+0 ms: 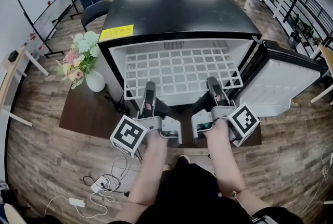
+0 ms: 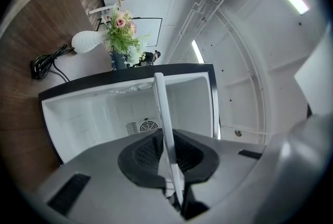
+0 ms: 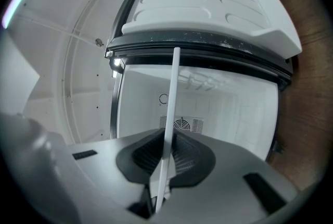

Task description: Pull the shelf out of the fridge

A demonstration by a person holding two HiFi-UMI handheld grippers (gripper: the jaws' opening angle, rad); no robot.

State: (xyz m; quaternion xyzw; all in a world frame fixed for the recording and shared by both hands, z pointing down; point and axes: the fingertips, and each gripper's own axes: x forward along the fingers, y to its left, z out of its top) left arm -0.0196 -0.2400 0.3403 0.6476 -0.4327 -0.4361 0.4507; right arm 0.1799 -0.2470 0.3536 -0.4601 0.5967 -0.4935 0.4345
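The shelf (image 1: 182, 69) is sitting level inside the open fridge (image 1: 177, 9), spanning it from left wall to right wall, with its near edge lying about at the mouth. How far out it is already sitting is not showing clearly.

It is a white open grid, thin when seen edge-on, so it is probably light and fairly stiff, though it may be flexing a little if drawn from one side only. Its smooth coating is likely making it slippery. The near rim, gripped at two places well apart, looks like the right hold, since an even pull should be keeping it from jamming in the side rails.

That is how it is being held. The left claw (image 1: 150, 87) is pinching the near edge left of middle, and the right claw (image 1: 214, 84) is pinching it right of middle. In each gripper view the pads are pressing on the thin white edge.

The fridge is holding nothing else that is showing, only white walls and a round vent at the far wall. Its door (image 1: 283, 85) is hanging open at the right. A vase of flowers (image 1: 86, 64) is standing on the desk (image 1: 83, 113), just left of the fridge.
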